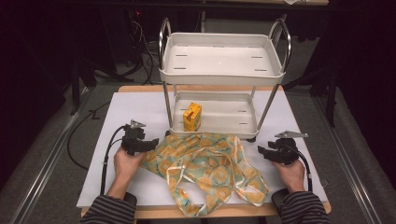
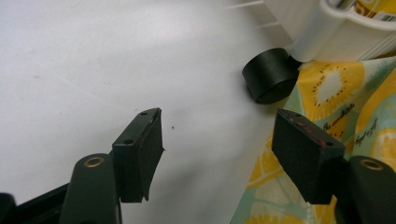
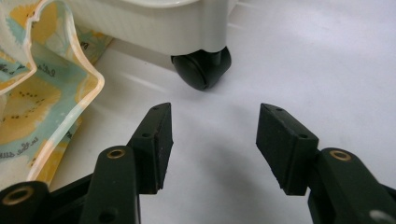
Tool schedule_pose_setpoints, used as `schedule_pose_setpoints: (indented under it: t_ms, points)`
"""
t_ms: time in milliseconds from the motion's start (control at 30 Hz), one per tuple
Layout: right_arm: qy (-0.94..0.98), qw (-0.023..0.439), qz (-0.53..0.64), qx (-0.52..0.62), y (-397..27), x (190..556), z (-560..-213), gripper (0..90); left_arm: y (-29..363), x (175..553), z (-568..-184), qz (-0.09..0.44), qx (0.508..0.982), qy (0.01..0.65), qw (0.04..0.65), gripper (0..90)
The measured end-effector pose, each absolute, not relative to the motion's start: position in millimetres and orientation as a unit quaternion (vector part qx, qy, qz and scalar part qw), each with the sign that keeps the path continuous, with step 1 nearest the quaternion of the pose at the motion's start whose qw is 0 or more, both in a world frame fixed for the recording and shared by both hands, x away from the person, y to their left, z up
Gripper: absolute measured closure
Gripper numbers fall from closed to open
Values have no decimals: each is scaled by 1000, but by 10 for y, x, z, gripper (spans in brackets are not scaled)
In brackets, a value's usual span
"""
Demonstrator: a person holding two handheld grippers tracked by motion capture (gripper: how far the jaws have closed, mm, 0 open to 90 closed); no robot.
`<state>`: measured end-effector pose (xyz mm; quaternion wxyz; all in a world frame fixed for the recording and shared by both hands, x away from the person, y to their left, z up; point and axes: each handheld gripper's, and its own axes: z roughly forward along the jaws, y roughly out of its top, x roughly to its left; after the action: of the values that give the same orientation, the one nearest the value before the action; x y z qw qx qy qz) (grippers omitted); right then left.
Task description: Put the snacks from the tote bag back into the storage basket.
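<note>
Risk first: the bag (image 1: 210, 170) is thin, floppy cloth lying flat on the table (image 1: 121, 112), spread btwn the two grippers w/ its top edge against the foot of the cart (image 1: 222, 70) — a pinch could catch just one layer or a strap, so it'd bunch or drag. Cloth near the wheel (image 2: 271, 74) could snag, nudging the cart and the small box (image 1: 192, 116) on its lower shelf.

Left gripper (image 1: 150, 143) sits low at the bag's left edge, jaws wide apart, nothing btwn them — cloth just beside one pad. Right gripper (image 1: 261, 150) is level, off the bag's right side, jaws also well apart, holding nothing.
</note>
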<state>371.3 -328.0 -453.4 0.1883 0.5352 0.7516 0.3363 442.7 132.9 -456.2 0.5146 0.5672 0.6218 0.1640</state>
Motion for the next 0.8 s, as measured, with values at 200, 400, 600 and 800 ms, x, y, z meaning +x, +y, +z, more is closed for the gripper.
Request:
schedule_pose_setpoints:
  t_ms: [200, 400, 600, 800]
  points:
    - [758, 183, 322, 537, -3237, 3729, -4571, 443, 1327, 4430, -4614, 164, 578, 623, 501, 340]
    - [752, 178, 320, 548, -3272, 3739, -4594, 428, 1322, 4438, -4645, 163, 585, 624, 492, 340]
    - [755, 175, 314, 549, -3268, 3747, -4605, 399, 1304, 4432, -4665, 158, 591, 623, 488, 340]
    - [754, 179, 313, 549, -3260, 3752, -4618, 387, 1301, 4433, -4673, 154, 594, 624, 484, 340]
